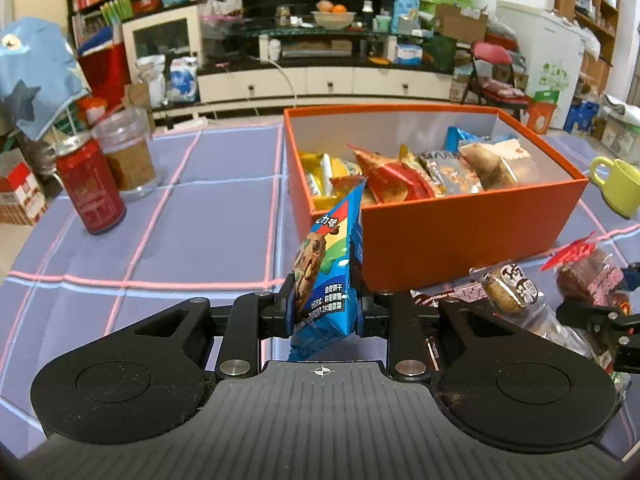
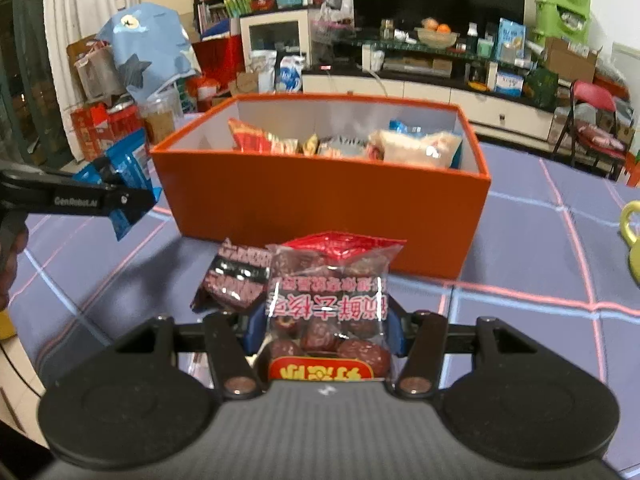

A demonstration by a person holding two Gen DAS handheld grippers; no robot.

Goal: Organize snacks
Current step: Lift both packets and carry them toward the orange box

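Note:
An orange box (image 1: 452, 240) holds several snack packets and stands on the purple checked tablecloth; it also shows in the right wrist view (image 2: 320, 200). My left gripper (image 1: 324, 304) is shut on a blue cookie packet (image 1: 328, 264), held upright just left of the box's near corner. My right gripper (image 2: 326, 332) is shut on a clear red-topped packet of dates (image 2: 332, 300) in front of the box. A dark packet (image 2: 236, 276) lies on the cloth beside it. A round biscuit packet (image 1: 508, 288) lies near the box.
A red can (image 1: 90, 188) and a clear jar (image 1: 128, 152) stand at the left of the table. A yellow-green mug (image 1: 618, 184) stands right of the box. The left gripper with its blue packet (image 2: 128, 176) shows at the left in the right wrist view.

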